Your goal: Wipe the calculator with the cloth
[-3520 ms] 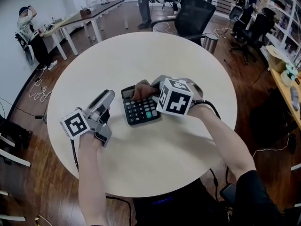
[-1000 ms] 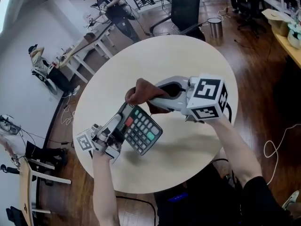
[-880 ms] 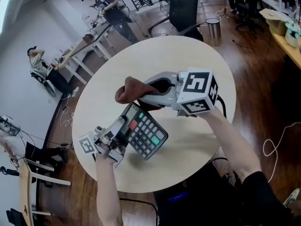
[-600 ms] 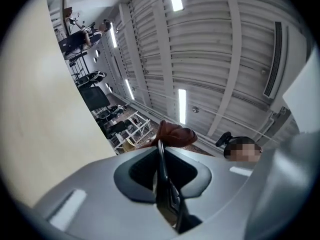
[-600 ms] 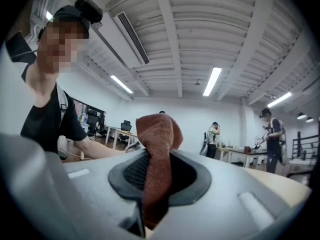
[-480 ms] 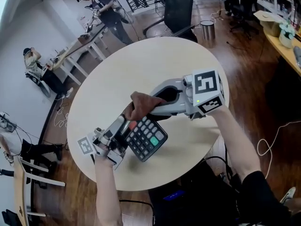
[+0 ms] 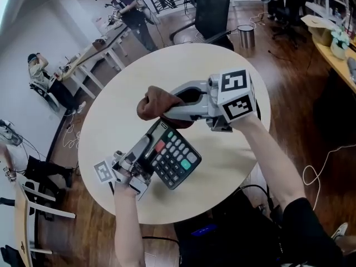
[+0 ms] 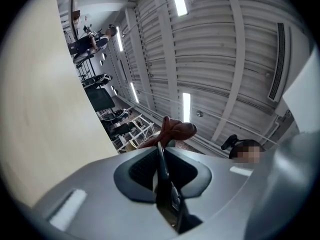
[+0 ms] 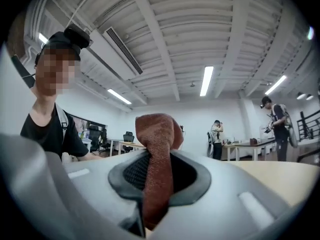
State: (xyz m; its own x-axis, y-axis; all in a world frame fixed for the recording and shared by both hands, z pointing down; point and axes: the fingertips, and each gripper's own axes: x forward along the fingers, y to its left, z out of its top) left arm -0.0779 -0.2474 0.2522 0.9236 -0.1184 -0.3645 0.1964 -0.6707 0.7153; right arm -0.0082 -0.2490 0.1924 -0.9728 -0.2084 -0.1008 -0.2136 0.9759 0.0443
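The black desk calculator (image 7: 173, 159) is hanging tilted over the round cream table (image 7: 217, 166), with the left gripper (image 7: 149, 144) clamping its edge. The right gripper (image 7: 167, 109) is pinching the brown terry cloth (image 7: 152, 102) just beyond the display end. Half a second earlier the cloth was covering the upper keys. A black office chair (image 7: 214, 13) is standing behind the table.

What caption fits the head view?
Left gripper grips a calculator over a round table; right gripper holds a brown cloth near it.

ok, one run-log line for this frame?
left gripper: shut on black keypad calculator, tilted | right gripper: shut on bunched brown cloth, near calculator's top corner | contact: unclear
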